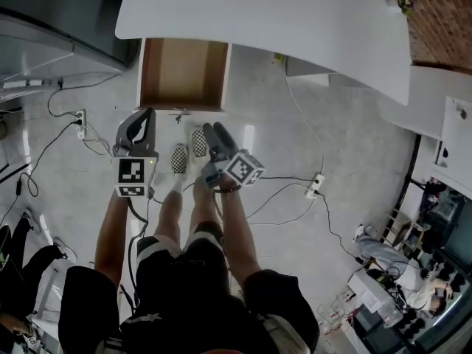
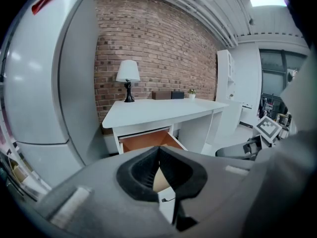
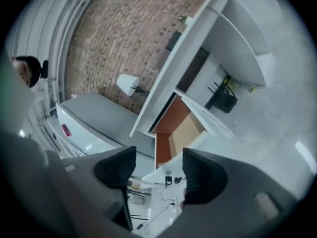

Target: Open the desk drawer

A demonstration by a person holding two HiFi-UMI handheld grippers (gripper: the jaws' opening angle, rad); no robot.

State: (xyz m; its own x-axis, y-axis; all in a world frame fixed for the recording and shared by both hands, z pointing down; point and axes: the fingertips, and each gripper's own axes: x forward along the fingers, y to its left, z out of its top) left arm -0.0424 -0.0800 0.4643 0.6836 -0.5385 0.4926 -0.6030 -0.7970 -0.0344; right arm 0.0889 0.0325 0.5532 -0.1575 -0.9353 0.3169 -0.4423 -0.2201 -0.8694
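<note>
Now, drawer (image 1: 183, 72) open, lying beyond both pairs of fingers (image 1: 139, 130), untouched.

Office-like workroom: brick wall (image 2: 153, 48), white desk (image 2: 163, 109), lamp (image 2: 128, 76), cables (image 1: 295, 201), power strip (image 1: 316, 186) on floor.

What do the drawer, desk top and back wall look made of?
Drawer: matte tan-brown inside, probably bare wood or plywood; white front. Desk top: smooth, uniform white, painted or laminated board, can't tell which. Wall: red-brown brick, mortar lines visible.
</note>
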